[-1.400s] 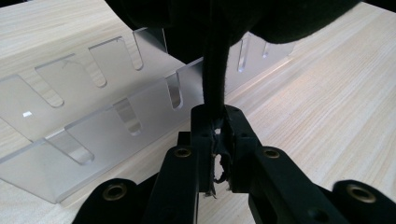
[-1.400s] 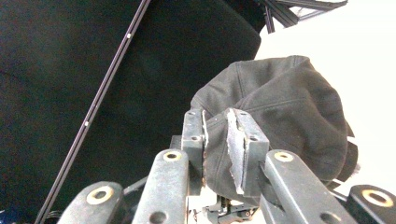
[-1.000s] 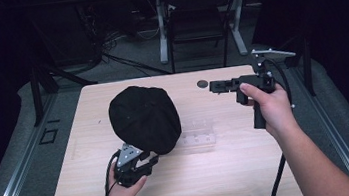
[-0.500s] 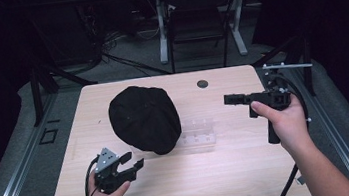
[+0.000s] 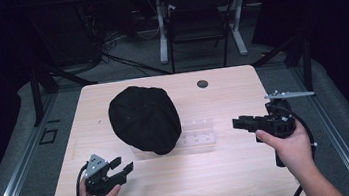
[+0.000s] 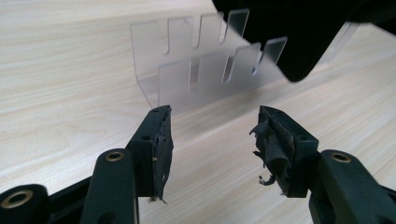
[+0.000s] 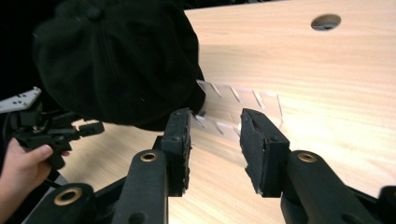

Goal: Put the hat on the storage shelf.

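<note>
Resting at the centre of the wooden table (image 5: 232,176), a black cap (image 5: 143,119) covers the left end of a clear slotted rack (image 5: 198,133). The right gripper (image 5: 238,123), mid-right, and the left gripper (image 5: 121,169), lower left, are both released, holding nothing.

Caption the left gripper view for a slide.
Open left gripper with worn jaw pads faces a clear slotted acrylic rack on the light wooden table, a black fabric cap overhanging its far end.
</note>
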Available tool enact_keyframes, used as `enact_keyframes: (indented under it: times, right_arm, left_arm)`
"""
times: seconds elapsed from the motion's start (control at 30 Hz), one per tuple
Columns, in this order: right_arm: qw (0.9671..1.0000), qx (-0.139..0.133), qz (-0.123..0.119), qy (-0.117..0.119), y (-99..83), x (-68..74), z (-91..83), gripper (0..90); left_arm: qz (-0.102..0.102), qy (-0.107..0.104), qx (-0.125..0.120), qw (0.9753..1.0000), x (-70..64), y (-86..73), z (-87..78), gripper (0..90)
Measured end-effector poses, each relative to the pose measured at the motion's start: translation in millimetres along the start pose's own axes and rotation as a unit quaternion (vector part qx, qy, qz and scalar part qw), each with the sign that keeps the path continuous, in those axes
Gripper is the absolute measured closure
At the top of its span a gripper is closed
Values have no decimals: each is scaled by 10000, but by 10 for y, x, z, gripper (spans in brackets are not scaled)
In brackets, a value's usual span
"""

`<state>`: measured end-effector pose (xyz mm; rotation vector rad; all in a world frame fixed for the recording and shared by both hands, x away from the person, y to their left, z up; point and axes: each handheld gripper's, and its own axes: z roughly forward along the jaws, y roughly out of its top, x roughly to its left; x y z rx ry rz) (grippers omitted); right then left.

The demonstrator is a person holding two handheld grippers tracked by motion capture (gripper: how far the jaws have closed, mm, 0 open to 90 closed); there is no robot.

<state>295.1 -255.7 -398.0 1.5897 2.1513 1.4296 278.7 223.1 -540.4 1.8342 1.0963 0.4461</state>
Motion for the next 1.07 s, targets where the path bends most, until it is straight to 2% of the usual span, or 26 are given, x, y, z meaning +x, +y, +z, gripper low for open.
enact_keyframes:
  times: [0.03, 0.13, 0.17, 0.23, 0.33, 0.4, 0.57, 0.63, 0.73, 0.9, 1.07]
  right_arm:
    - [10000, 0, 0, 0, 0, 0, 0, 628]
    - [9999, 23, -78, -148, -148, -32, 35, 620]
    - [9996, -35, -140, -233, -257, -50, 58, 607]
    - [9995, -37, -181, -260, -291, -55, 63, 602]
    - [9984, -117, -327, -442, -429, -73, 87, 589]
    - [9984, -124, -328, -437, -499, -93, 113, 581]
    - [9960, -245, -499, -698, -701, -144, 181, 579]
    - [9949, -345, -497, -804, -783, -172, 221, 579]
    - [9948, -317, -428, -864, -885, -213, 276, 575]
    - [9923, -414, -464, -1075, -1026, -262, 328, 570]
    - [9916, -557, -412, -1096, -1151, -311, 359, 556]
  left_arm:
    - [6, 1, -1, 10000, 5, -15, 15, 460]
    - [21, 1, 59, 10000, 15, -41, 32, 460]
    - [9, 5, 63, 10000, 16, -49, 38, 460]
    - [20, -9, 96, 10000, 18, -54, 42, 460]
    - [45, -7, 125, 9999, 10, -61, 51, 460]
    - [52, -24, 132, 9999, 8, -64, 57, 461]
    - [71, -62, 177, 9998, 5, -76, 73, 461]
    - [100, -78, 163, 9998, 0, -80, 78, 460]
    - [150, -58, 142, 9998, -14, -76, 70, 461]
    - [165, -57, 147, 9997, -16, -78, 70, 460]
    - [209, -89, 71, 9997, -38, -76, 75, 461]
